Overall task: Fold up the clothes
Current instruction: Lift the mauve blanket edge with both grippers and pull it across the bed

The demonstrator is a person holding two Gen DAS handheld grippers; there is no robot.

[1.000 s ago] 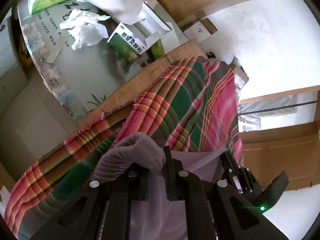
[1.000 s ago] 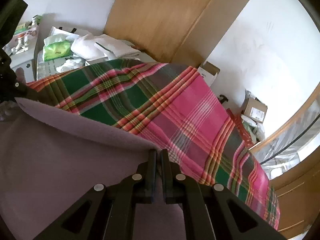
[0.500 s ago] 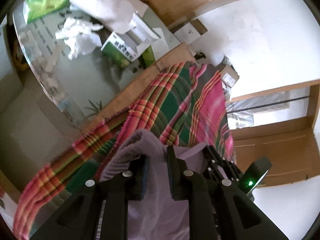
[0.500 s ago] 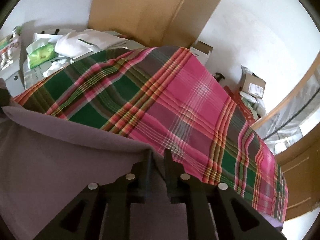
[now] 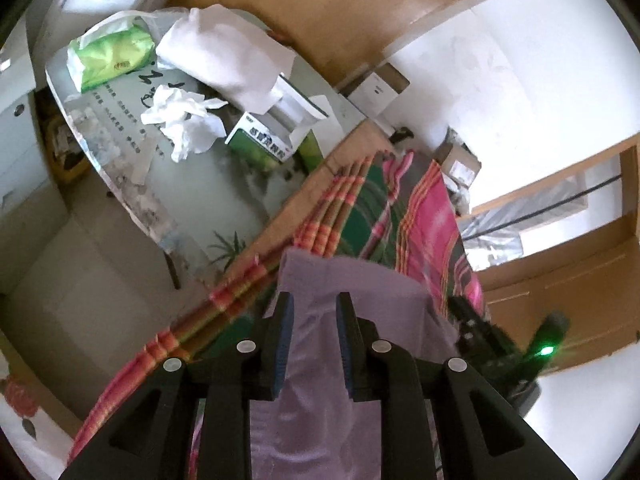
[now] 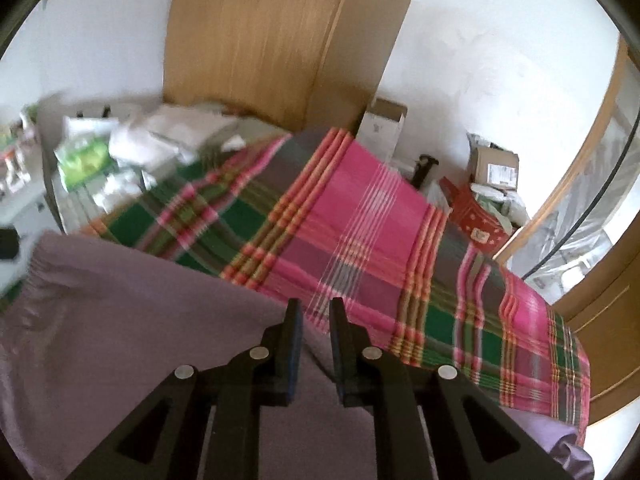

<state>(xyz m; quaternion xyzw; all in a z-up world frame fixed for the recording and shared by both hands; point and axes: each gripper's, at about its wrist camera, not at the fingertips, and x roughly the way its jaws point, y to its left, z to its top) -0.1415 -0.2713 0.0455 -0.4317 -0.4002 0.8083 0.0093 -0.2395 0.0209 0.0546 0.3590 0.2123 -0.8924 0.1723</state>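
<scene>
Both tools are down over the purple garment (image 5: 352, 292) now, and it lies spread across the plaid blanket (image 6: 360, 208) on the bed, its far edge running flat from the left gripper's side toward the right.

Left gripper (image 5: 313, 320): fingers spread apart, purple cloth visible in the gap between the blue pads, nothing pinched. Right gripper (image 6: 316, 322): same story, jaws parted, sitting right at the garment's edge with plaid showing just beyond the tips. So the cloth rests on the blanket under its own weight, not carried by either tool.

This scene fits two readings: a fold edge just laid down and let go, or an edge about to be taken up. Either way, doing it well means keeping that far edge straight and the two tools level with each other, so the layer lies without a diagonal ridge. There is gathered, puckered cloth near the left end in the right wrist view, and that bunching is worth smoothing.

What kind of garment it is, I cannot say: most of it runs under the tools and off the bottom of both views. How many layers lie there is hidden too. A purple lump (image 6: 568, 452) at the lower right may be part of it or another piece. The bedside clutter, green tissue pack (image 5: 114, 58) included, is blurred in the right view.
</scene>
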